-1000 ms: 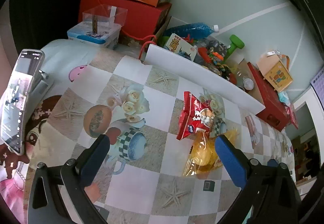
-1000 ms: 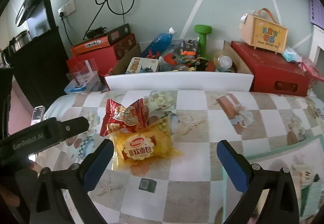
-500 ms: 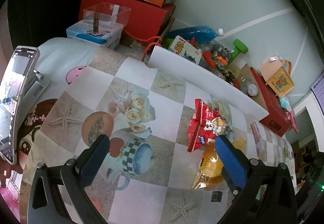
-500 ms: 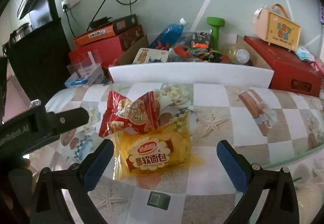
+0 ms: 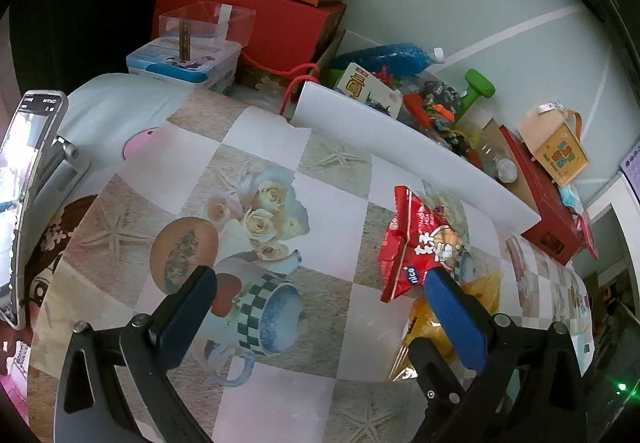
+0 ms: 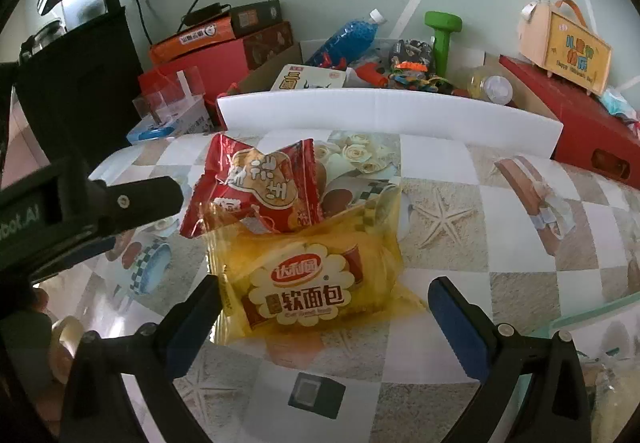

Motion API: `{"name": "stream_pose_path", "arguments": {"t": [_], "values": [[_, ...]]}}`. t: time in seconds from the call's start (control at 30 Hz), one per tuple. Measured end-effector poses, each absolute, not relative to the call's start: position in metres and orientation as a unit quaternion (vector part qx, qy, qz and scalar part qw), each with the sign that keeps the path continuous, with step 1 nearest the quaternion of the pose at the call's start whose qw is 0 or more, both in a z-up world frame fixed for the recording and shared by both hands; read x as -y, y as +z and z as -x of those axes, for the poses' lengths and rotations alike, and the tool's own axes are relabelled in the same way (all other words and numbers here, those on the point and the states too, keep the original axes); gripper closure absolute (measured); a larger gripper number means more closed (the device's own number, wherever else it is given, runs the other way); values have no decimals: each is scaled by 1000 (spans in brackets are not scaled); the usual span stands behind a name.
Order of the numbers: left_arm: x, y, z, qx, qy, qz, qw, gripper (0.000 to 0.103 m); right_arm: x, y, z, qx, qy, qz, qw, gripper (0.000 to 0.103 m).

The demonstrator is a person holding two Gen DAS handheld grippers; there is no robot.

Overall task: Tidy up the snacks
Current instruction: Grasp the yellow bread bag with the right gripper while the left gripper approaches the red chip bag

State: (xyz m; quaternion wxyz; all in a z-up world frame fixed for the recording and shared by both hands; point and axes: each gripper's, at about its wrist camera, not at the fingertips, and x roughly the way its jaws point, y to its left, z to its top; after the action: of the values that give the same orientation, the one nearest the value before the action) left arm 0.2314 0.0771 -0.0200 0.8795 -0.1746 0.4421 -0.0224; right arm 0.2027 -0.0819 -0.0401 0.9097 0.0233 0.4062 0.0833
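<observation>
On the table [image 6: 440, 255], yellow bread packet [image 6: 308, 275] lies long axis 9-to-3, red snack bag [image 6: 256, 191] overlapping at 11; white box [image 6: 384, 111] behind holds toys; both grippers' fingers [image 6: 192, 319] spread, empty

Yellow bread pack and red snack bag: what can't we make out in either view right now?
- Yellow bread pack, left wrist view: mostly hidden behind the left gripper finger; label unreadable.
- Red snack bag, right wrist view: lower edge covered by the yellow pack, so the overlap underneath cannot be seen.
- Phone, left wrist view: cut by the frame edge, screen too blurred.
- Box contents behind the white board: partly blocked.
</observation>
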Motion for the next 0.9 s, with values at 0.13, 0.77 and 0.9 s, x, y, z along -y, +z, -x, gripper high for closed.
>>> {"name": "stream_pose_path", "arguments": {"t": [0.13,0.77,0.9], "values": [[-75,-20,-231,-441,-25,178,880,0,83,-41,-204,-404,85,-29,910,0],[-53,-17,-236,-427,-67,166,887,0,103,-36,-205,-398,59,-63,913,18],[-47,-17,-237,-426,-72,161,888,0,111,-35,-206,-397,49,-75,913,19]]}}
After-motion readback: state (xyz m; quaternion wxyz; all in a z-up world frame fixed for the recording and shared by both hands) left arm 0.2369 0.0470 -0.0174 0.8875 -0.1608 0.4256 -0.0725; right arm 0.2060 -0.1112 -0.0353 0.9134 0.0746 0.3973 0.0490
